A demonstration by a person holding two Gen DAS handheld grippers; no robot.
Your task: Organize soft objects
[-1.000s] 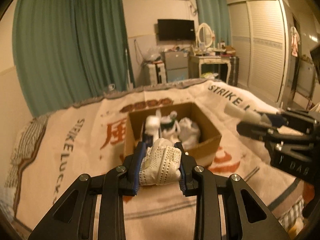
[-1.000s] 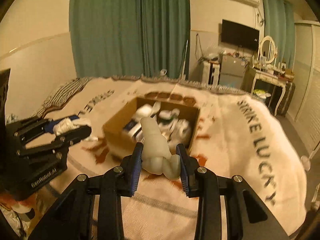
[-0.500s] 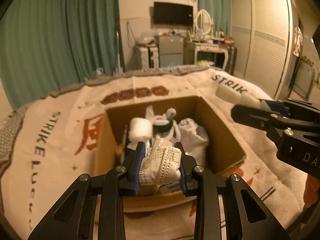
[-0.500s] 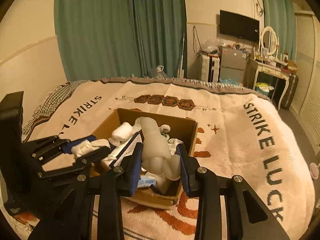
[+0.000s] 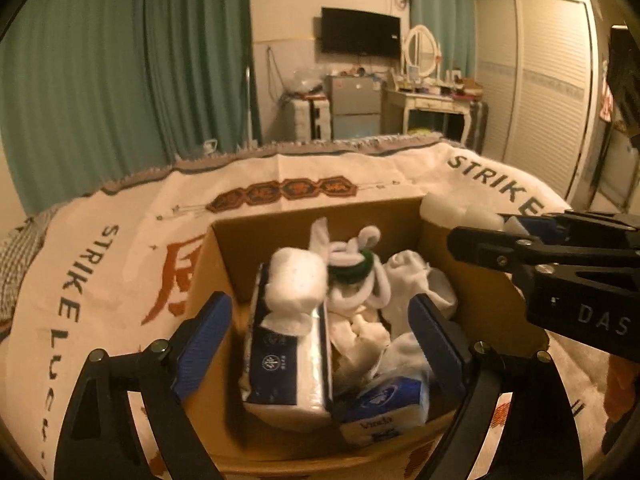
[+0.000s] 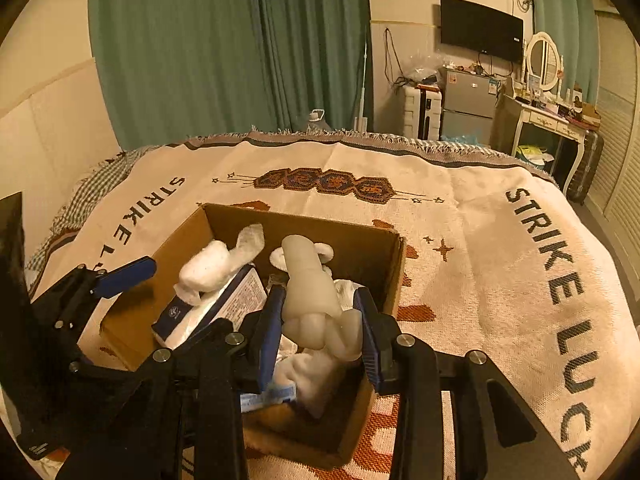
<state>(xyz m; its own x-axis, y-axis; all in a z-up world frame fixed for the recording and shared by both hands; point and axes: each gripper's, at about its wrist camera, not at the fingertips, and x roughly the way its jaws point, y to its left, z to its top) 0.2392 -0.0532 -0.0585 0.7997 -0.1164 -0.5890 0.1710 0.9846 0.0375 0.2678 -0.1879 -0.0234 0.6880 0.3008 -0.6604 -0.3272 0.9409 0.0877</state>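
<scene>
A brown cardboard box [image 5: 304,220] stands on the bed blanket and holds white soft things: tissue packs [image 5: 288,360], a rolled white sock [image 5: 294,280], a white plush with a green band [image 5: 352,268]. My left gripper [image 5: 320,340] is open and empty right over the box's near side. My right gripper [image 6: 320,332] is shut on a pale soft squishy toy [image 6: 312,292] and holds it above the box's [image 6: 360,240] right part. It shows from the side in the left wrist view [image 5: 472,224].
The cream blanket [image 6: 480,240] with "STRIKE LUCKY" lettering covers the bed around the box. Green curtains [image 6: 240,40], a fridge, a dressing table and a wardrobe [image 5: 540,80] stand beyond the bed's far edge.
My left gripper moved forward over the box, opened and let go of the white mesh glove. My right gripper moved over the box with the squishy toy in it.
</scene>
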